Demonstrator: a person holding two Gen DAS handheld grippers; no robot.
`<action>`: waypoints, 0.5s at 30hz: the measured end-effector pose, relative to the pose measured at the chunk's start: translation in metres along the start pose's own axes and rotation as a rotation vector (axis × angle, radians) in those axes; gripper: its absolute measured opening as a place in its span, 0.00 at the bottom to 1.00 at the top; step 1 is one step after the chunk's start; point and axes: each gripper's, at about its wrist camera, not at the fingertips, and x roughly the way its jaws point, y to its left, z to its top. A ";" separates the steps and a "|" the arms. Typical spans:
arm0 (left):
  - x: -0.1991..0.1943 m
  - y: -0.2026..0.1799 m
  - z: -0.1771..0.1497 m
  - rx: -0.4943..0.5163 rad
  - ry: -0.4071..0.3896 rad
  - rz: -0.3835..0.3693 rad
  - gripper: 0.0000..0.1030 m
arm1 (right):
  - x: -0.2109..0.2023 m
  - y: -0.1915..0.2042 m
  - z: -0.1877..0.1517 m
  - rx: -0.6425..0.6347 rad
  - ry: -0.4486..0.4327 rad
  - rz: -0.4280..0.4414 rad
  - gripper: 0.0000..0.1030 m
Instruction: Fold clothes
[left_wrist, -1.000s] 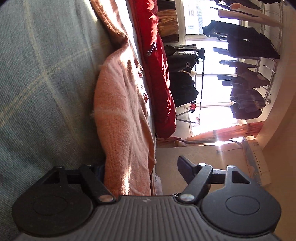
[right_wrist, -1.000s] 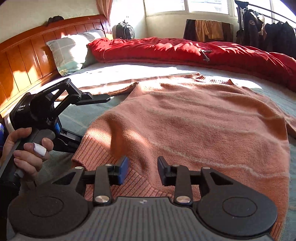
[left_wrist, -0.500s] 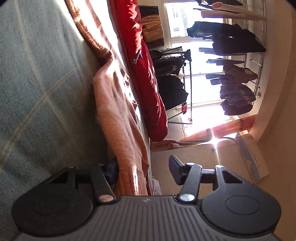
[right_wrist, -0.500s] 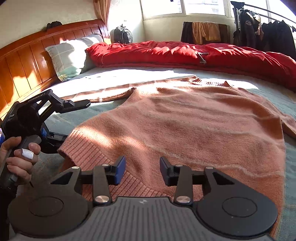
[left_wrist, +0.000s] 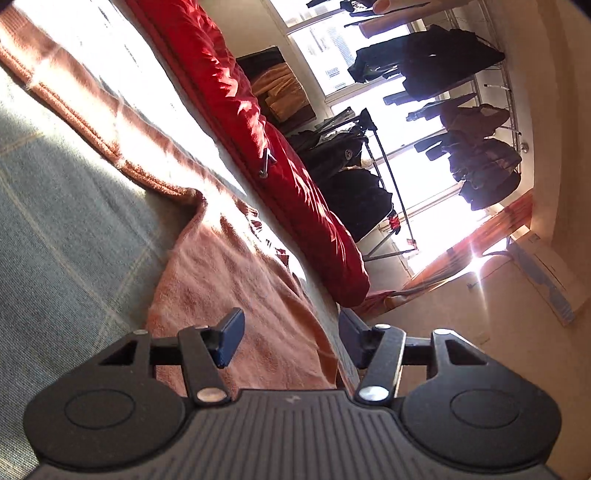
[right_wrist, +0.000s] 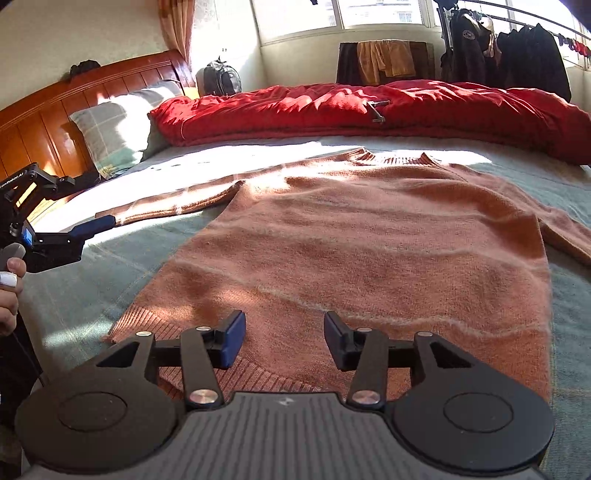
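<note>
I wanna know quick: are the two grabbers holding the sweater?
Left gripper: open, holding nothing.
Right gripper: open, over the sweater hem, holding nothing.

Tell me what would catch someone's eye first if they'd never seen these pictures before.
First, the salmon-orange sweater spread flat across the grey-green bedsheet, with sunlight streaking over it. Behind it, a bright red quilt lies bunched along the far side of the bed, below the window. Nearest the camera, the right tongs hang open over the sweater's ribbed hem, while the left tongs stand off to the left.
</note>
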 end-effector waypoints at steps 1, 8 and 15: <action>0.011 -0.001 -0.006 0.016 0.038 0.019 0.55 | 0.000 -0.001 -0.001 0.006 0.000 -0.001 0.52; 0.050 -0.005 -0.055 0.258 0.241 0.213 0.54 | -0.003 -0.014 -0.006 0.055 0.005 -0.019 0.56; 0.015 -0.010 -0.083 0.410 0.314 0.323 0.56 | -0.005 -0.041 -0.016 0.120 -0.007 -0.046 0.64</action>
